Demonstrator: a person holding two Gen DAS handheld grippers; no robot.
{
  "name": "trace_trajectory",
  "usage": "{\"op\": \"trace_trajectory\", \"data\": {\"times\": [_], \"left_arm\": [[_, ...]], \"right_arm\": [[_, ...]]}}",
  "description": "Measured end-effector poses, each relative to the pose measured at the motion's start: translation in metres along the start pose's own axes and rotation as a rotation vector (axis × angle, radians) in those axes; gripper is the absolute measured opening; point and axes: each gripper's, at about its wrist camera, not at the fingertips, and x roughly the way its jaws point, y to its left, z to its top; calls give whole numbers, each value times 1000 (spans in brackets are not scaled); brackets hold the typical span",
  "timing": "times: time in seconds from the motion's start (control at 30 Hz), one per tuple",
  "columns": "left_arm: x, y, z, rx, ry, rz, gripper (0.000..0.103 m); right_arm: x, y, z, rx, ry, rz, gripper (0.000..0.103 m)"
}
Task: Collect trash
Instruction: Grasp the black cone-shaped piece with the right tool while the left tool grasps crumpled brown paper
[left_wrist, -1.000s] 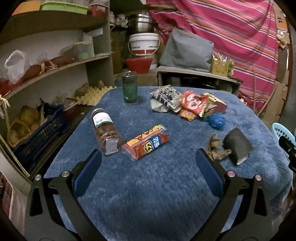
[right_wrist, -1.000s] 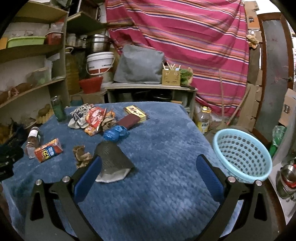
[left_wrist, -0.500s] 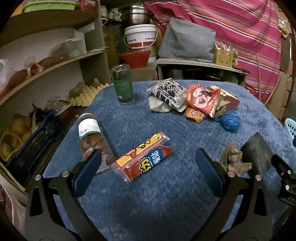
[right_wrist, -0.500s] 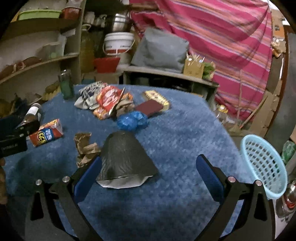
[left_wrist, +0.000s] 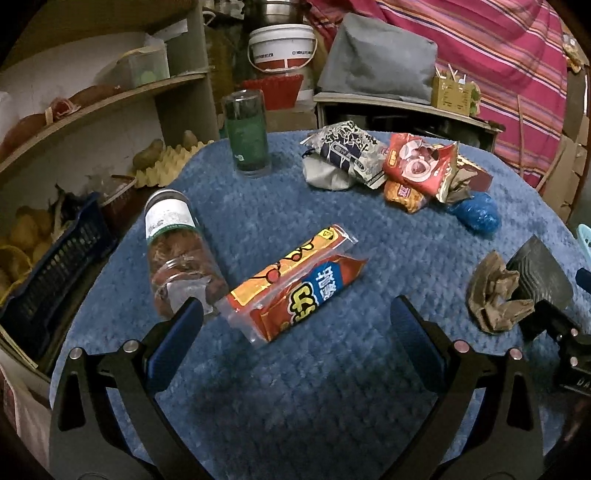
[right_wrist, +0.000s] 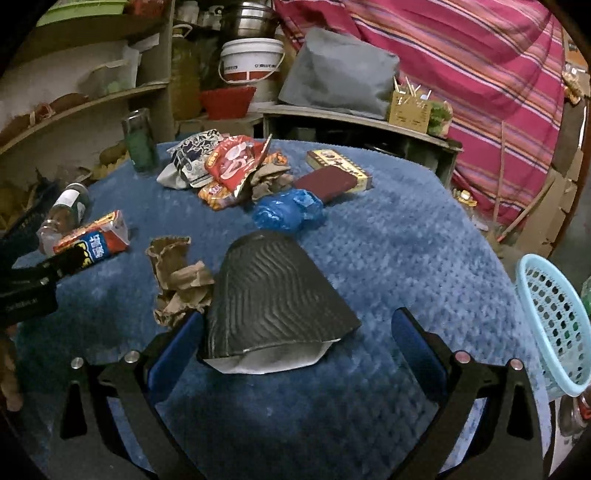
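Trash lies on the blue-covered table (left_wrist: 295, 387). An orange and blue snack packet (left_wrist: 293, 286) lies just ahead of my open left gripper (left_wrist: 295, 325), beside a toppled clear bottle (left_wrist: 177, 254). A black ribbed pouch (right_wrist: 273, 295) lies between the fingers of my open right gripper (right_wrist: 297, 334), its silver mouth nearest me. Crumpled brown paper (right_wrist: 179, 277) sits to the pouch's left. Farther back lie a pile of wrappers (right_wrist: 229, 166), a blue crumpled bag (right_wrist: 290, 210) and a dark red box (right_wrist: 332, 181). A light blue basket (right_wrist: 554, 325) stands off the table's right edge.
A green glass (left_wrist: 247, 136) stands upright at the table's far left. Shelves with produce and a dark blue crate (left_wrist: 51, 266) line the left side. A white bucket (left_wrist: 282, 48), a grey cushion (left_wrist: 376, 62) and a striped curtain (right_wrist: 480, 66) are behind the table.
Both grippers have moved forward and lower toward the table. The snack packet and the black pouch now sit much closer to the fingers. Nothing was taken hold of.
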Motion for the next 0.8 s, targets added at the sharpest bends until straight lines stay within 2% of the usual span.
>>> {"op": "trace_trajectory", "data": {"times": [0.13,0.23,0.47,0.6,0.8], "left_arm": [[5,0,-2,1,11,1,98],[6,0,-1,2,17,-2,98],[5,-10,0,25,18,0,98],[-2,-24,8,27,12,-32,98],[-12,-66,17,48,-9,-106,98]], "right_arm": [[4,0,2,12,4,21,99],[8,-2,3,28,12,58,86],[7,-14,3,67,5,127,84],[0,-32,5,104,-16,112,84],[-21,-77,13,146,-58,34,84]]}}
